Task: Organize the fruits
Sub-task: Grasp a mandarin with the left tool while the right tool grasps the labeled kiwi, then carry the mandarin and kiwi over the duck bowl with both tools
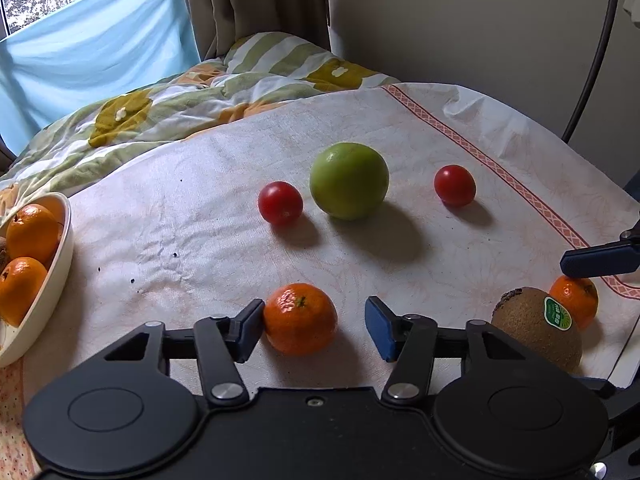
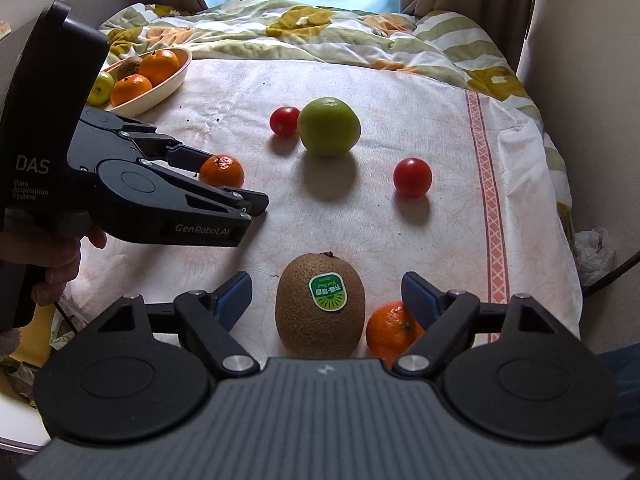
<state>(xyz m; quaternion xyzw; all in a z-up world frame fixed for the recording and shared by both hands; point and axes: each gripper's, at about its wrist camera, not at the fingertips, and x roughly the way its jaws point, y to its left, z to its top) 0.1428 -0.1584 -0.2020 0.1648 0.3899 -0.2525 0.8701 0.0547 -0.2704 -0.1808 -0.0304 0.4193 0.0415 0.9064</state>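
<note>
Looking along the left gripper [image 1: 314, 326]: two tomatoes [image 1: 280, 203], one green apple [image 1: 349, 181], a mandarin [image 1: 300, 319] between part-closed jaws, left pad touching, right pad clear. Along the right gripper [image 2: 328, 300]: jaws wide around a kiwi [image 2: 320, 306], unheld, long axis pointing away, a second mandarin [image 2: 391, 331] beside it; bowl [image 2: 168, 84] far left.

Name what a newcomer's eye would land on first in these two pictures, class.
Probably the big green fruit mid-cloth, flanked by two red tomatoes. Next, the stickered kiwi between the open right gripper's fingers, and the left gripper bracketing a mandarin. A fruit bowl sits at far left.
</note>
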